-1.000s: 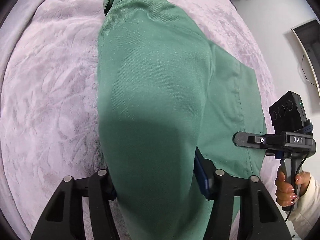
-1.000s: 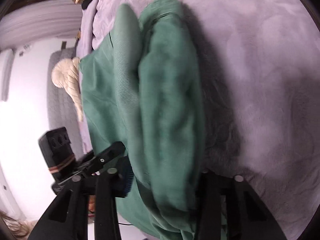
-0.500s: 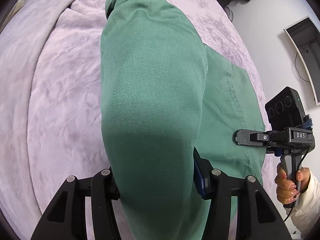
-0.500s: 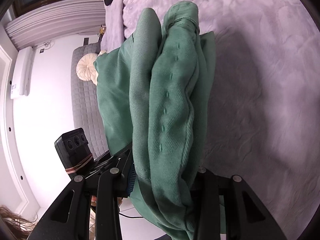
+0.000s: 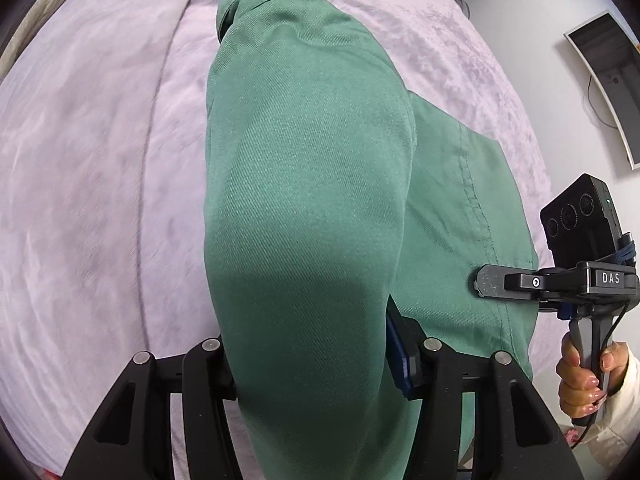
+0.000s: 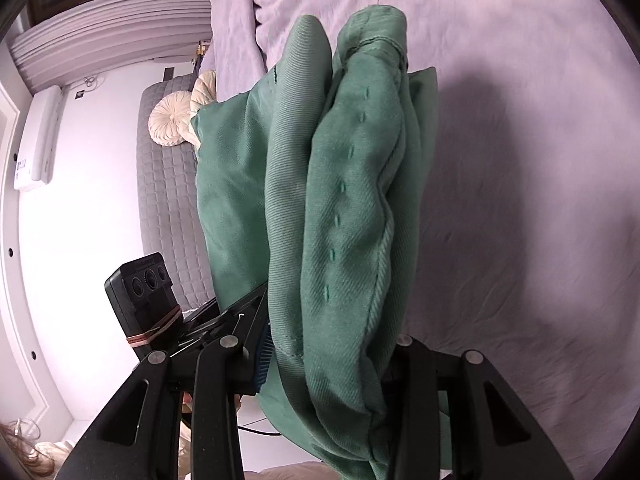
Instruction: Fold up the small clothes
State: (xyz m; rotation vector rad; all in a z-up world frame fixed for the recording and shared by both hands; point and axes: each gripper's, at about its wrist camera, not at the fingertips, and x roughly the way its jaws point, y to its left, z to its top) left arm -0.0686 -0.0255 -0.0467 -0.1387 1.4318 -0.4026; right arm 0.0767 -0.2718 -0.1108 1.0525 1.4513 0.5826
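Observation:
A green garment (image 5: 304, 184) of twill cloth hangs bunched over the lilac bedspread (image 5: 100, 152). My left gripper (image 5: 312, 360) is shut on a thick fold of it, and the cloth fills the gap between the fingers. In the right wrist view the same green garment (image 6: 344, 208) shows a stitched waistband, with my right gripper (image 6: 328, 364) shut on its gathered edge. The right gripper (image 5: 532, 280) also appears at the right of the left wrist view, held by a hand (image 5: 580, 376). The left gripper's body (image 6: 160, 304) sits at lower left in the right wrist view.
The bed's edge runs along the right in the left wrist view, with white floor and a mirror (image 5: 608, 80) beyond. In the right wrist view a grey quilted bench (image 6: 164, 184) with round cushions (image 6: 172, 120) stands left of the bed, beside an air conditioner (image 6: 36, 140).
Both grippers have lifted and carried the garment across the bed. The cloth hangs freer, and more of the bedspread and room shows around it.

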